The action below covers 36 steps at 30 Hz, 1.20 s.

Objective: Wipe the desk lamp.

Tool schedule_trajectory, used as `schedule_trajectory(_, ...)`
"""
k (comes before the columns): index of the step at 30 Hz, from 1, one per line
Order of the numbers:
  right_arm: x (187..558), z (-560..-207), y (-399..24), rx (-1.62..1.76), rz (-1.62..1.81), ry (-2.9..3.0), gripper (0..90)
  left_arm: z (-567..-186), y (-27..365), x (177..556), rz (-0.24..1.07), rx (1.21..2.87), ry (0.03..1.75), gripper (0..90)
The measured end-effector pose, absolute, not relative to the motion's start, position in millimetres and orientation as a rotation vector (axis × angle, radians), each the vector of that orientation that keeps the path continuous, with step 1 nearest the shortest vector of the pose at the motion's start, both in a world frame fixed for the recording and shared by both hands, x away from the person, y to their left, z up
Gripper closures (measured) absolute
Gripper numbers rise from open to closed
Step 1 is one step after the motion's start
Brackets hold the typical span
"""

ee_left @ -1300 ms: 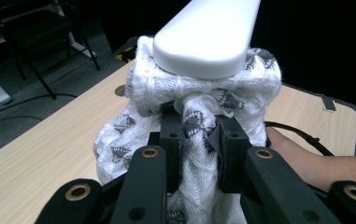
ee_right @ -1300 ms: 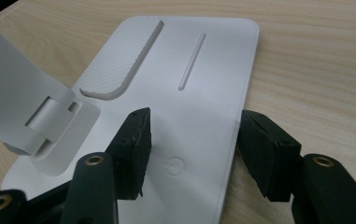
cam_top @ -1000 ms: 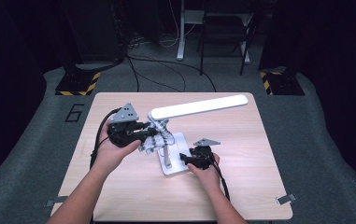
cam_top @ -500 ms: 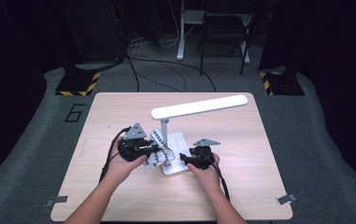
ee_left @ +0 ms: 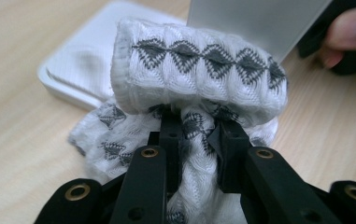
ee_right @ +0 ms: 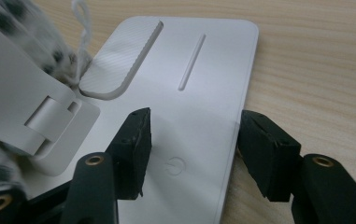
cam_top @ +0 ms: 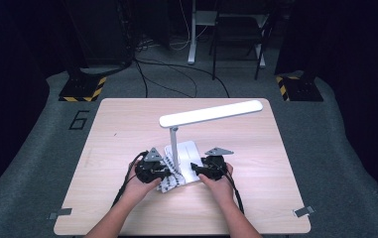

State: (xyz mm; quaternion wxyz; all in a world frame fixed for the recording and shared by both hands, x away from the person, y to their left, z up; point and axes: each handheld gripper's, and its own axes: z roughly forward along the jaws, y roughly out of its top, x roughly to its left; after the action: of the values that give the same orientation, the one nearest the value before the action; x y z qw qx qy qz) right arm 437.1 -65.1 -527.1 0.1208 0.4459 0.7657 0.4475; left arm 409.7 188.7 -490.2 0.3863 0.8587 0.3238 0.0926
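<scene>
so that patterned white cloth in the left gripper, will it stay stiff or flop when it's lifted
Probably floppy: the cloth folds over the left gripper in soft bulges. It looks light, a thin woven rag bunched beside the lamp base. It seems unlikely to slip, since the textured weave is pinched between the shut jaws.

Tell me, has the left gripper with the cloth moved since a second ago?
Yes. In the high view the left gripper, shut on the patterned cloth, has come down from beside the lamp's post toward the person, to the near left corner of the lamp base.
</scene>
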Motion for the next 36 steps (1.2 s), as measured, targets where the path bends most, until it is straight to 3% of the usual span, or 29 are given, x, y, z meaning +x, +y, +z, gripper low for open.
schedule_trajectory(11,437,-527,-65,1.299,1.312,2.231,44.2,-493,188,408,0.237,2.180,0.824,76.1)
schedule_trajectory(20,437,-528,-65,1.298,1.311,2.231,44.2,-440,196,405,0.276,2.104,0.766,76.2)
schedule_trajectory(29,437,-527,-65,1.297,1.314,2.232,44.2,-361,197,392,0.337,2.022,0.666,76.0)
schedule_trajectory(36,436,-528,-65,1.288,1.311,2.228,44.2,-359,200,391,0.341,2.013,0.663,75.8)
